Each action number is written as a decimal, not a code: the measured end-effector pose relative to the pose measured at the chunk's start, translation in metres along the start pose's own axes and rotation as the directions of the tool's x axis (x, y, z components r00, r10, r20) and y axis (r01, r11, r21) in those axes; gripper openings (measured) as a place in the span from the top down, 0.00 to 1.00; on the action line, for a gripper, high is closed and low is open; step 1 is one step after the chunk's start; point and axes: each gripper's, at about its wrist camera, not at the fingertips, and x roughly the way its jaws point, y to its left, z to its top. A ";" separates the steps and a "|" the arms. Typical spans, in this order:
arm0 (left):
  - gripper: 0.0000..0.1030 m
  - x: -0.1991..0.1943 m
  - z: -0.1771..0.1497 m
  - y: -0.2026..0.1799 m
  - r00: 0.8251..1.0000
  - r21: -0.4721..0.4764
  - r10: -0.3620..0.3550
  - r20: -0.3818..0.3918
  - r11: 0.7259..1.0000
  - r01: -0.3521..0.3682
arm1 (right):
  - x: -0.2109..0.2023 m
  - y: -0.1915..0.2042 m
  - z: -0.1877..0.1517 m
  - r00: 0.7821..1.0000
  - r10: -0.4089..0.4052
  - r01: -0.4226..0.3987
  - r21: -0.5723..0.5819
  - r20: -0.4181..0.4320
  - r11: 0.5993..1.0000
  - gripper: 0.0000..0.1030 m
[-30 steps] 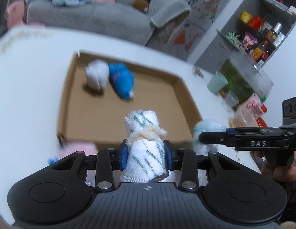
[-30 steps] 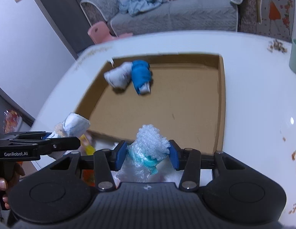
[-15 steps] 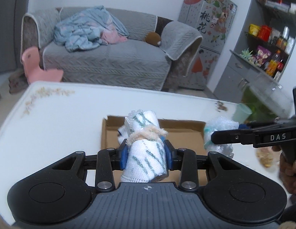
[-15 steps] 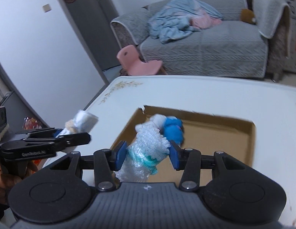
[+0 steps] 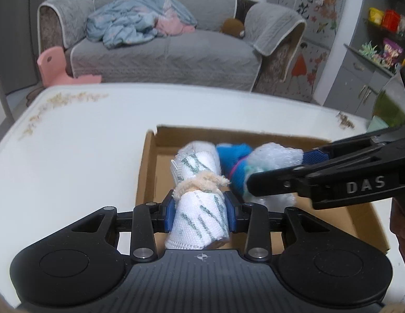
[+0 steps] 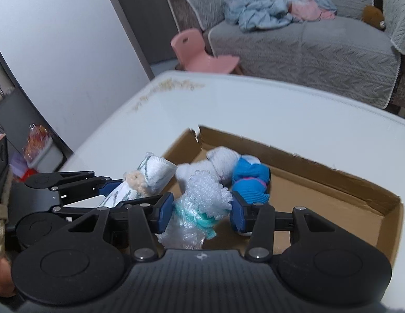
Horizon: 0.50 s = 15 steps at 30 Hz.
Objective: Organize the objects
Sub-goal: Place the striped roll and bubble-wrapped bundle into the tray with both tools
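My left gripper [image 5: 200, 208] is shut on a rolled white sock with green marks [image 5: 198, 195], held over the near left part of a shallow cardboard box [image 5: 147, 167]. My right gripper [image 6: 202, 208] is shut on a white and teal fuzzy sock bundle [image 6: 202, 203], held over the box [image 6: 359, 182] just right of the left gripper [image 6: 140, 187]. A white sock ball [image 6: 215, 161] and a blue sock ball [image 6: 250, 180] lie in the box's far left corner. The right gripper [image 5: 280, 172] shows in the left wrist view.
The box lies on a white table [image 5: 72, 151]. Behind stand a grey sofa [image 5: 176, 52] with a blue blanket, a pink child's chair [image 6: 200, 54], and shelves with bottles and packets [image 5: 385, 39] at right.
Both grippers have come down and forward towards the box with their socks, and closer to each other. The box interior now fills more of both views.
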 end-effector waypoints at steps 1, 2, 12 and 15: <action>0.58 0.003 -0.002 -0.001 1.000 0.007 0.007 -0.005 1.000 -0.007 | 0.005 0.000 -0.001 1.000 -0.003 0.003 -0.005 -0.010 1.000 0.58; 0.58 0.006 -0.003 0.000 1.000 0.010 0.008 -0.011 1.000 -0.008 | 0.009 0.000 -0.001 1.000 -0.008 0.008 -0.010 -0.018 1.000 0.58; 0.57 0.028 -0.010 -0.001 0.996 0.029 0.028 -0.082 0.999 -0.026 | 0.028 0.006 -0.006 0.998 -0.019 0.015 -0.059 -0.056 0.998 0.57; 0.56 0.028 -0.009 0.000 0.995 0.038 0.046 -0.086 0.998 -0.043 | 0.032 0.008 -0.007 0.998 -0.016 0.013 -0.059 -0.064 0.998 0.56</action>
